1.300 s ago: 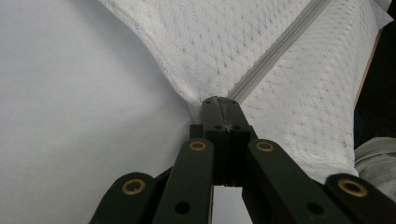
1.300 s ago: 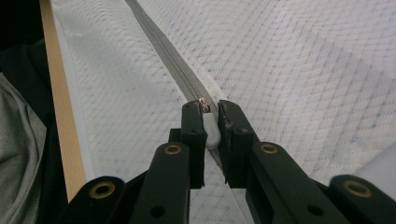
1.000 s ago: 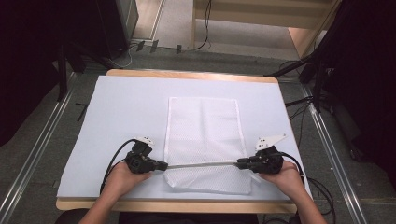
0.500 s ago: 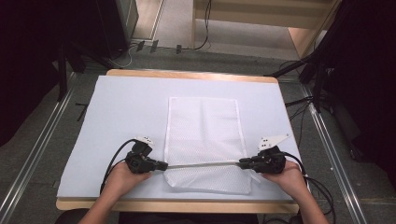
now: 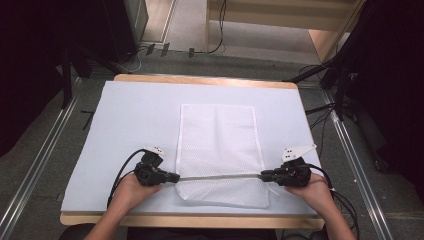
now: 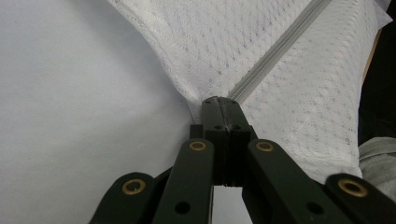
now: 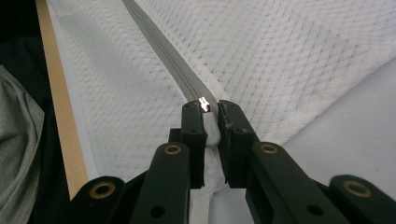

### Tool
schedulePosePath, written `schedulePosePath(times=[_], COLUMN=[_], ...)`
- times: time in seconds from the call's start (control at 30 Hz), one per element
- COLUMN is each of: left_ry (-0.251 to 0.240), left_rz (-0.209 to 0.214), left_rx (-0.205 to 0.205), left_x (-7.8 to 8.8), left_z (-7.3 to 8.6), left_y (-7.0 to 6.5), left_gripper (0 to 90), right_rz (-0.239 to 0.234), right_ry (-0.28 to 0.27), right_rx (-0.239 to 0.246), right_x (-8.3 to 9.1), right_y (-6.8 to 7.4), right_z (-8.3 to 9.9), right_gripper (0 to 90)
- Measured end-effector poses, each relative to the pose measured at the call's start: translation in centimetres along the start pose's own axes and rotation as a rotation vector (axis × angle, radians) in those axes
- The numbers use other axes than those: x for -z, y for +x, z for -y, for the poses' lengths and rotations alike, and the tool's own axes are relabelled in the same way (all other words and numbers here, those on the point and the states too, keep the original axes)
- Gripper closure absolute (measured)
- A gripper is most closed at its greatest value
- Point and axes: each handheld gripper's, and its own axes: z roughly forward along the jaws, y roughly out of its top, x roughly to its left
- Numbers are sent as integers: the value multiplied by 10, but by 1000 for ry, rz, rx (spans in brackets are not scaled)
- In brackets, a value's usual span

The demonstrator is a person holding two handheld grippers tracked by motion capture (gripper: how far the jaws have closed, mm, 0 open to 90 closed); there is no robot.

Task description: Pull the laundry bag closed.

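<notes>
High view: mesh zip bag (image 5: pixel 220 150) flat on the table (image 5: pixel 125 120), zipper (image 5: pixel 217 176) stretched taut between both grippers.

Left gripper (image 5: pixel 172 177) is clamped on the zipper's end, right gripper (image 5: pixel 264 175) closed around the grey pull tab (image 7: pixel 210 129). Bag looks light, limp, snag-prone; best held at zipper ends. Its long axis runs away from the grippers, zipper crosswise.

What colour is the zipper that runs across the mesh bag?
Grey. The zipper is a darker grey band against the white mesh bag, and it shows best in the right gripper view.
</notes>
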Motion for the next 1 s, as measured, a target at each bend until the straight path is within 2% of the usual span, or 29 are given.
schedulePosePath(times=[0.3,0.57,0.83,1.0], left_ry=[2,3,3,7], left_rz=[-5,-2,-2,4], left_rx=[-2,-3,-6,-1], left_x=[0,0,0,1], left_z=[0,0,0,0], left_y=[0,1,1,2], left_gripper=[900,900,900,900], right_rz=[-4,2,-9,-5], right_ry=[0,2,8,10], right_rx=[6,-16,-9,-23], right_x=[1,5,6,5], right_y=[0,-2,-3,-3], right_z=[1,7,10,10], right_gripper=[829,830,830,828])
